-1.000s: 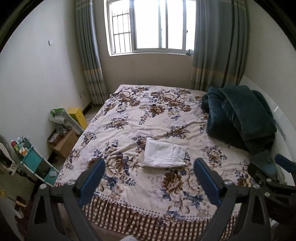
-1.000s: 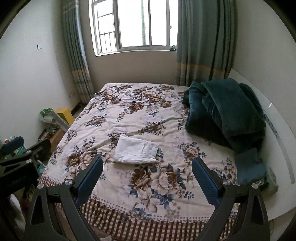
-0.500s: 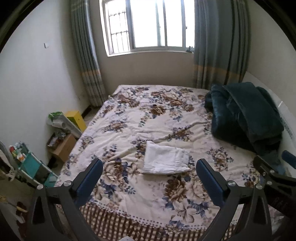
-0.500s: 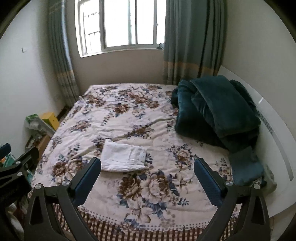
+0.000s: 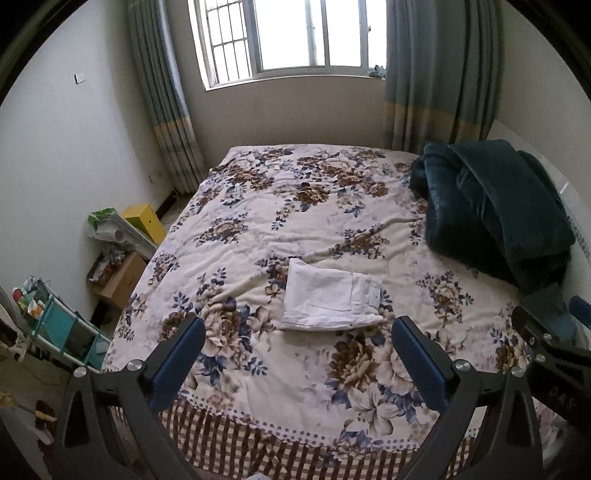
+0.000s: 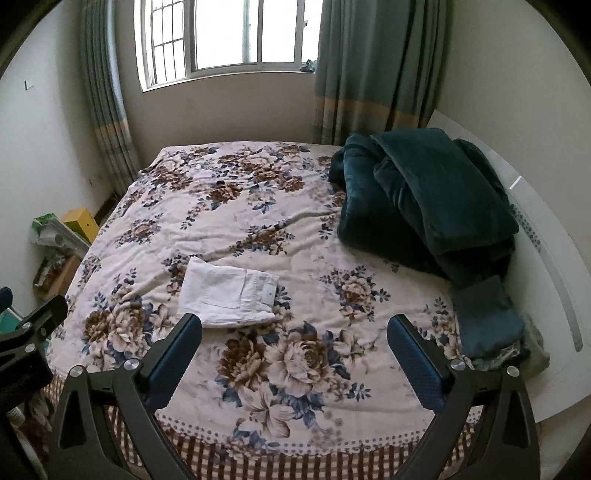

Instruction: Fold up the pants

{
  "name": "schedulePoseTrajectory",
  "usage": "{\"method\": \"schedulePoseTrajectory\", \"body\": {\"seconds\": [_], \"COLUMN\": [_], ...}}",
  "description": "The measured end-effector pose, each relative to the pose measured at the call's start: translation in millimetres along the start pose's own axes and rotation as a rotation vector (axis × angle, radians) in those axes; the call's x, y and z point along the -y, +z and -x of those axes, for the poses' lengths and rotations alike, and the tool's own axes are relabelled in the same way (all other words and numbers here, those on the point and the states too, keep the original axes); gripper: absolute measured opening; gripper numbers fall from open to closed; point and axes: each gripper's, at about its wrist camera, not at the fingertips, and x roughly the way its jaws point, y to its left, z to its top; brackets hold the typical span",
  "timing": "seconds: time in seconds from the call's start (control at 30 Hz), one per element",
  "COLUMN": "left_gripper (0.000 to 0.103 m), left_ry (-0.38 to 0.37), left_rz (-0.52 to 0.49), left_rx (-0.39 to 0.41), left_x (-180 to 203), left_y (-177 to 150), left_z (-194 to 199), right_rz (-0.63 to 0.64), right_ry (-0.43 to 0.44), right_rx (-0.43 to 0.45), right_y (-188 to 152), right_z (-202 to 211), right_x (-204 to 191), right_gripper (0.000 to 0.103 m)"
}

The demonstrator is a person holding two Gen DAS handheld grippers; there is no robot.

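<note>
Left hand-held gripper (image 5: 297,347): jaws wide apart, nothing between the blue pads (image 5: 179,362), held above the foot of the bed. Handle and holder cut off at the bottom edge. Right hand-held gripper (image 6: 293,345): likewise spread, empty, raised over the checked border of the bed (image 6: 258,454); only a dark arm of it showing at 4 o'clock in the left view (image 5: 546,354).

Ahead, at 12 o'clock from the left hand-held gripper and 11 o'clock from the right: white pants (image 5: 330,295) (image 6: 229,293), folded into a flat rectangle, lying on the floral quilt (image 5: 295,206), clear of both grippers. Small label on the right end, too small to read.

Farther out, at 2 o'clock: heap of dark teal blanket (image 6: 424,199) against the white headboard (image 6: 554,258), covering part of the quilt. Below it a smaller folded dark cloth (image 6: 487,317), with something grey beneath, hard to make out.

At 9 o'clock in the left view: yellow box (image 5: 144,221), cardboard box (image 5: 118,275) with unclear contents, teal rack (image 5: 62,332), partly cut by the lens edge.

At 12 o'clock, far: window (image 5: 288,33) blown out by daylight, flanked by curtains (image 5: 439,74).
</note>
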Motion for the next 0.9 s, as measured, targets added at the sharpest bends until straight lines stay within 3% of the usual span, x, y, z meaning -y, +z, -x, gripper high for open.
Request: {"method": "schedulePoseTrajectory", "body": {"seconds": [0.9], "left_gripper": [0.103], "left_ry": [0.007], "left_rz": [0.01], "left_rx": [0.007], "left_x": [-11], "left_y": [-12], "left_z": [-1], "right_rz": [-0.002], "right_ry": [0.021], "right_rx": [-0.011], "right_y": [-25], "right_z": [-4], "right_x": [-11], "right_gripper": [0.103]}}
